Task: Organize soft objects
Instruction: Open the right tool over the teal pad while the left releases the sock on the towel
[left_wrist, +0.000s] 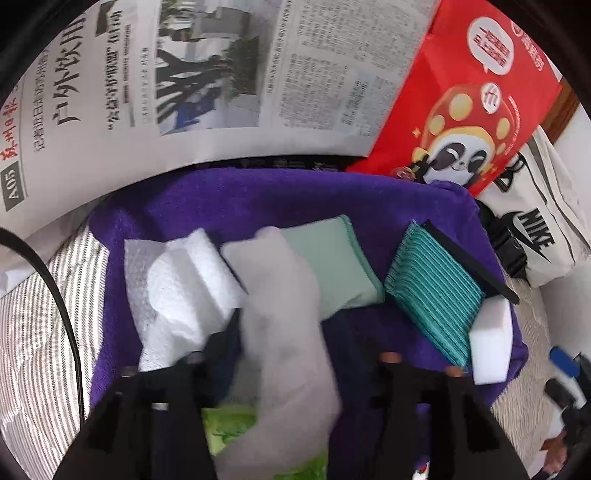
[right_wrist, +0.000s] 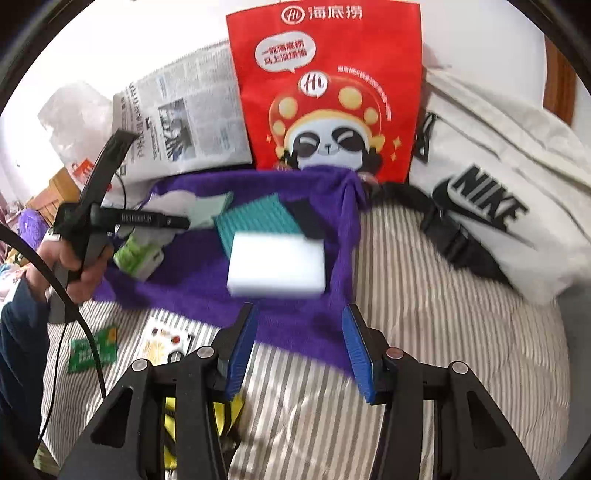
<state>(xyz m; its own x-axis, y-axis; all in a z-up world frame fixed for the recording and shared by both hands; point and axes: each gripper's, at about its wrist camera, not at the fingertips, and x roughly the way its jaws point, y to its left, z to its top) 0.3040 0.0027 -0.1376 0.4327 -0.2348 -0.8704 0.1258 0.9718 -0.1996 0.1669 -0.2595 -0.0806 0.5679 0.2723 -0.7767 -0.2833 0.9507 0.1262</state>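
Left fingers: apart, pads not pressing; a blurred grey-white cloth lies between them on the purple towel.
Right fingers: apart, blue pads with nothing between, above the towel's near edge.
White sponge block: on the towel, near its right edge, just in front of the right fingers.
Teal ribbed pad: touching the white block, a black strip along its far side.
Mint cloth: middle of the towel, beside the white foam pieces.
Green packet: left part of the towel.
Bed: striped sheet carries the towel.
Far edge: newspaper, red panda bag, white Nike bag.
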